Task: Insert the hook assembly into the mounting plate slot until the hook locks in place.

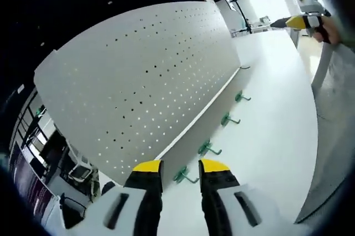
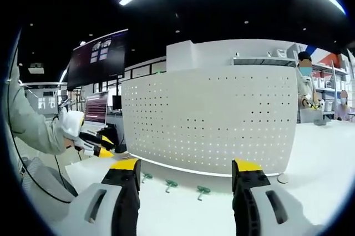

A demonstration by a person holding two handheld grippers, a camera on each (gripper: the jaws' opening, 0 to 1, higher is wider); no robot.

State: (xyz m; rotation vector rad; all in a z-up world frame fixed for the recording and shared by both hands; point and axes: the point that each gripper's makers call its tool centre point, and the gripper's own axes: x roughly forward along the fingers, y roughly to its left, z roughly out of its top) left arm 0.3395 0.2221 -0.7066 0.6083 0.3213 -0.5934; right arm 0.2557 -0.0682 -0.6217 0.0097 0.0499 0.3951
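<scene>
So far nothing is picked up: my left tongs (image 1: 180, 170) stand open with empty jaws, and my right tongs (image 2: 188, 169) are open too, wider, with nothing between them.

Ahead of both pairs stands the pegboard (image 1: 138, 80), upright on the white table (image 1: 277, 136), and this I take to be the mounting plate. Along its foot lie the green hooks. From the left tongs, the nearest hook (image 1: 184, 177) sits just past the tips, in line with the gap between the jaws, with the next hook (image 1: 208, 148) a little further on and others trailing away along the board. From the right tongs I see three hooks (image 2: 170, 184) on the table between my jaws and the board, none of them touching the tips.

My right tongs also appear far off beyond the row in the left gripper view, and the left ones off to the left side in the right gripper view, held by a gloved hand (image 2: 72, 124).

I judge the task is at its start, a hook yet to be gripped. The risks as I see them: the hooks are small and lie flat, so closing slightly off line could flick one away or pinch it crooked. A crooked grip would then make the prongs miss the holes, and pushing hard on a misaligned hook could shove or tip the freestanding board.
</scene>
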